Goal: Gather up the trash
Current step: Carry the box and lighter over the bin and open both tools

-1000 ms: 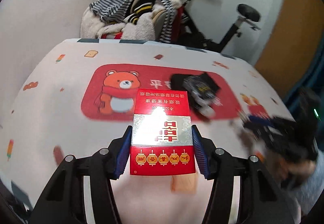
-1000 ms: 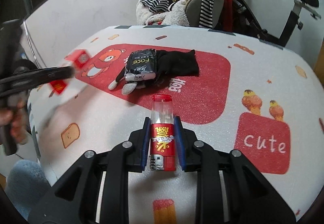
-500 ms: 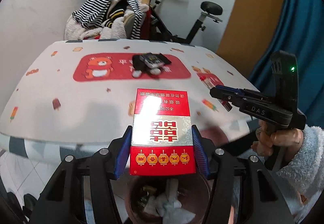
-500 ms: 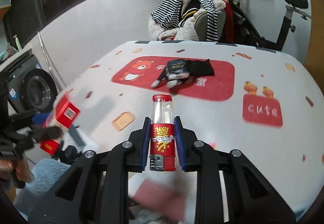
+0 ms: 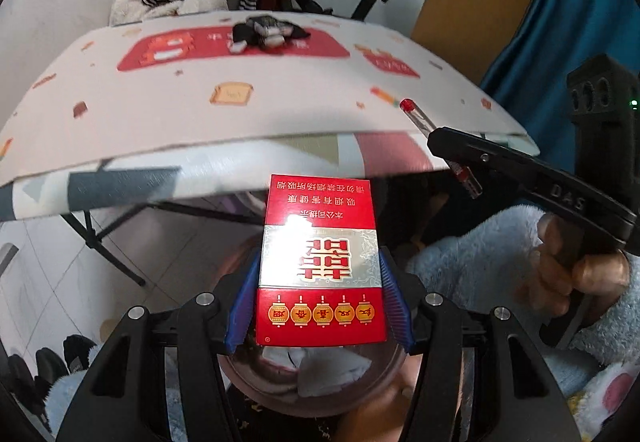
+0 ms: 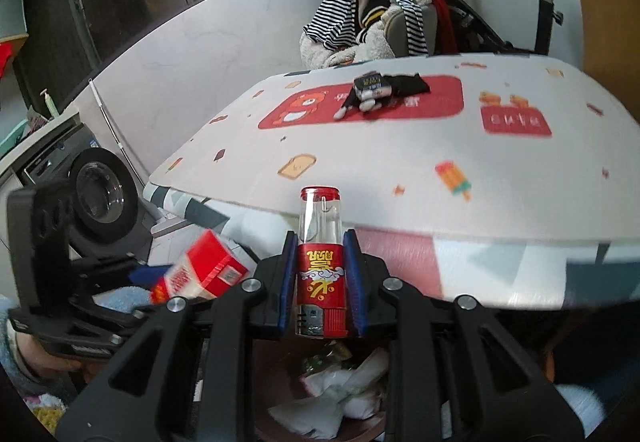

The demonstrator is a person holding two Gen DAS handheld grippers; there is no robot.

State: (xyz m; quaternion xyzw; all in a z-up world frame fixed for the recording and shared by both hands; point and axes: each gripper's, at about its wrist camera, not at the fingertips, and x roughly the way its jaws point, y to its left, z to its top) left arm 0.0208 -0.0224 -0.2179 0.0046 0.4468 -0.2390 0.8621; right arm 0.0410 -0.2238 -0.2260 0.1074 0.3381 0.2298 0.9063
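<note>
My left gripper (image 5: 318, 294) has its jaws clamped on the sides of a red cigarette pack (image 5: 320, 262); my right gripper (image 6: 320, 282) has its jaws pinched tight on a red lighter (image 6: 321, 262). Both hang off the bench edge, directly above the trash bin (image 6: 280, 382), which already contains crumpled white tissue (image 6: 340, 390). So pickup and carry look done for these two; releasing them is what's left. Back on the bench (image 6: 400, 170), a dark packet (image 6: 372, 84) on black cloth (image 6: 408, 84) sits uncollected, possibly next.
</note>
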